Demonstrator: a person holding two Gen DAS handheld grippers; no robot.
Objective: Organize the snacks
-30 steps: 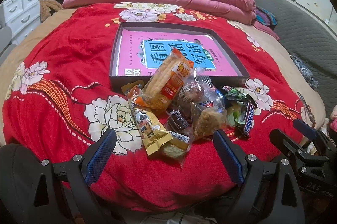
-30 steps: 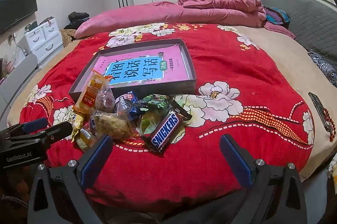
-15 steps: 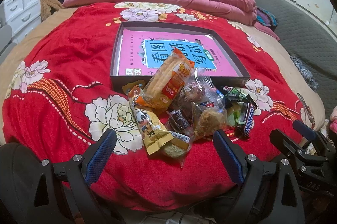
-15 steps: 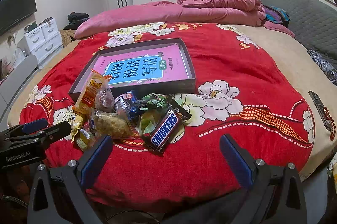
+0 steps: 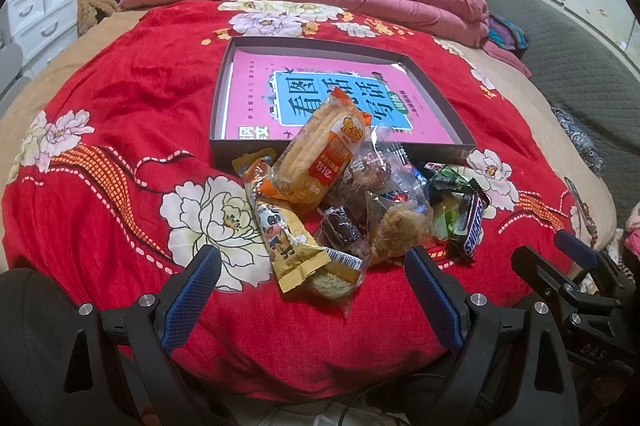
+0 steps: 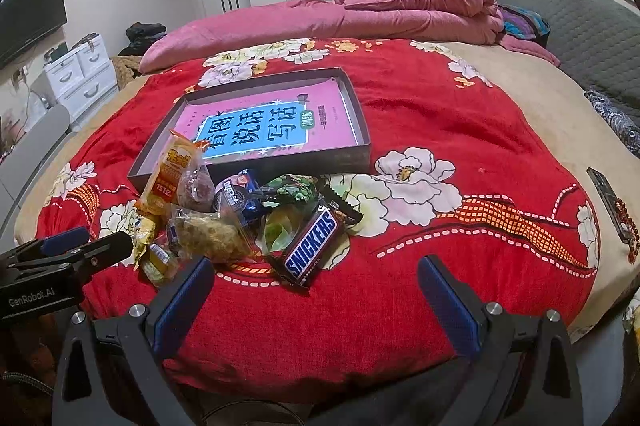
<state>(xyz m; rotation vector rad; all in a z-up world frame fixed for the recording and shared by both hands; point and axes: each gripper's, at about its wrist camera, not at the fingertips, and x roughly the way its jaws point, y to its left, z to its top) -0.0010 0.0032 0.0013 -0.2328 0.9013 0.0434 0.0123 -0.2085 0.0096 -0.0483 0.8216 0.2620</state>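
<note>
Snacks (image 5: 352,201) heaped before tray (image 5: 224,97); left tongs (image 5: 312,282) and right tongs (image 6: 316,286) both spread, empty.

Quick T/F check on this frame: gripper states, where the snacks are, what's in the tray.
1. Both grippers are open and empty. True: the left gripper and the right gripper hold nothing.
2. The Snickers bar lies inside the tray. False: it lies on the red bedspread, in front of the tray.
3. A pink book lies in the tray. True.
4. The snacks are spread across the bed. False: they sit in one pile by the tray's near wall.
</note>
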